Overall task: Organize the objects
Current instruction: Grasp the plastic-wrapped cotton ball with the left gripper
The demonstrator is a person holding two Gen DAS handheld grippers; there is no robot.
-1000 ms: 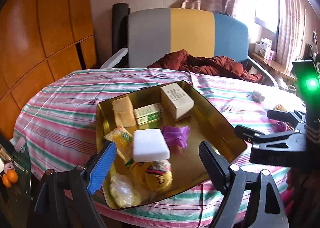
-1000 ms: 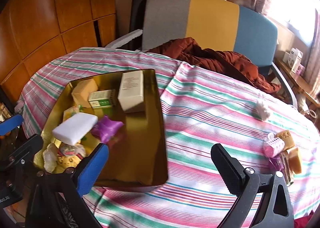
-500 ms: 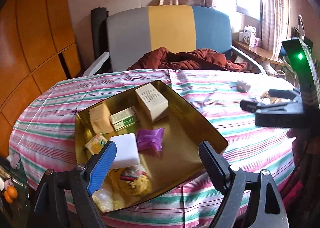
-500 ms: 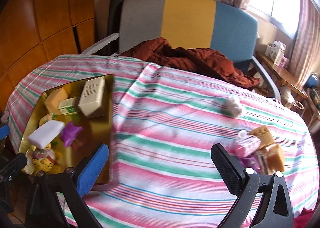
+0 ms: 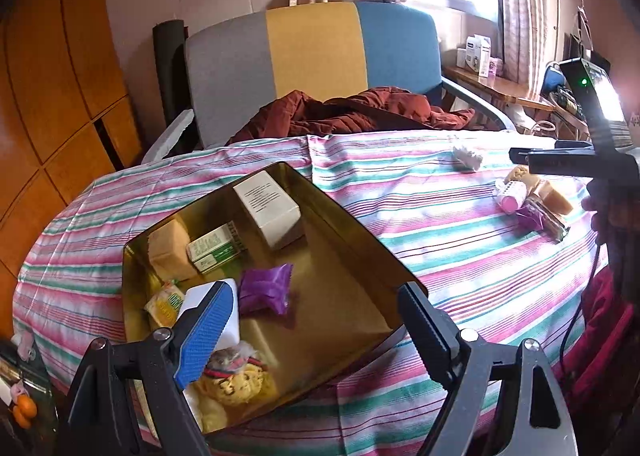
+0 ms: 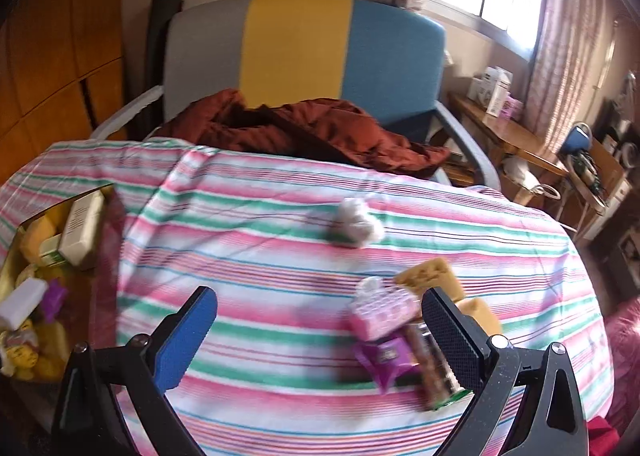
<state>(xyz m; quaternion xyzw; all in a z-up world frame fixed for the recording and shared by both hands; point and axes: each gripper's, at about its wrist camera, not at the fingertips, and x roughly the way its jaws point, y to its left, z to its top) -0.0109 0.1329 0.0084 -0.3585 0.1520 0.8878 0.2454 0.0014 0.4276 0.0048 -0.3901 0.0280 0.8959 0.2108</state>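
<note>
A gold tray [image 5: 352,232] on the striped tablecloth holds a beige box [image 5: 268,208], a green-white carton [image 5: 214,248], a purple packet [image 5: 266,288], a white sponge, a yellow toy and other items. My left gripper [image 5: 316,320] is open and empty over the tray's near edge. My right gripper [image 6: 320,324] is open and empty above a loose pile: a pink roller [image 6: 380,312], a purple packet [image 6: 386,356], yellow sponges [image 6: 430,276] and a dark bar [image 6: 434,372]. The pile also shows in the left wrist view [image 5: 532,200]. A white fluffy ball [image 6: 354,224] lies farther back.
A grey, yellow and blue chair [image 6: 304,52] with a rust-red cloth [image 6: 304,128] stands behind the table. A wooden shelf with boxes [image 6: 496,92] is at the right under the window. Wooden panels [image 5: 52,96] line the left wall.
My right gripper has swung right, from over the tray to over the pile of loose items. My left gripper has turned slightly right; the tray sits lower-left in its view.
</note>
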